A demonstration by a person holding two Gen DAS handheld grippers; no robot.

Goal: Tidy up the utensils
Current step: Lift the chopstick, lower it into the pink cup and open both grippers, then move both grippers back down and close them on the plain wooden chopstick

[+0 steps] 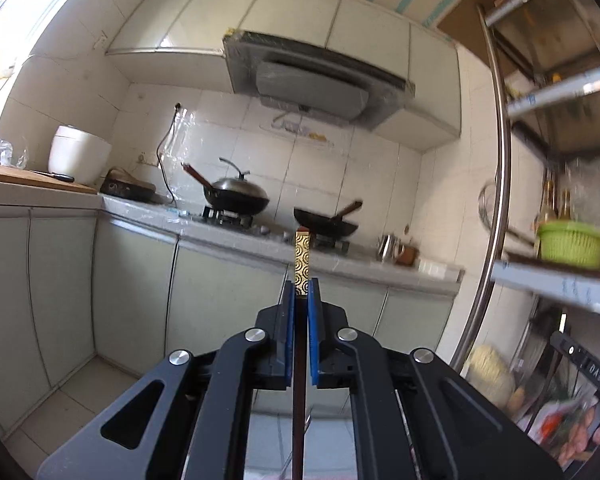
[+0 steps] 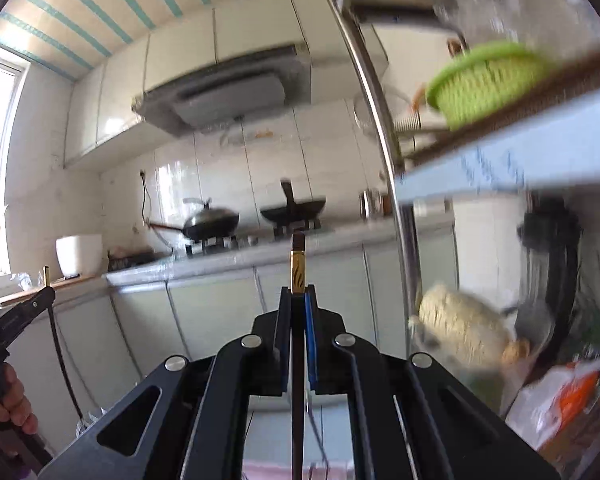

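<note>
My left gripper [image 1: 301, 286] is shut on a dark chopstick [image 1: 302, 260] with a gold patterned end that sticks up past the blue pads; its shaft runs down between the jaws. My right gripper [image 2: 299, 292] is shut on another dark chopstick [image 2: 298, 264] with a gold band near its top end. Both are held upright in mid-air, facing the stove counter. The left gripper also shows at the left edge of the right wrist view [image 2: 44, 294], with its chopstick tip [image 2: 46, 274] above it.
A metal shelf rack [image 1: 500, 160] stands close on the right with a green basket [image 1: 572, 244] on it. The counter [image 1: 220, 236] ahead holds two woks [image 1: 236, 196], a white cooker [image 1: 78, 152] and a cutting board [image 1: 28, 178]. Range hood above.
</note>
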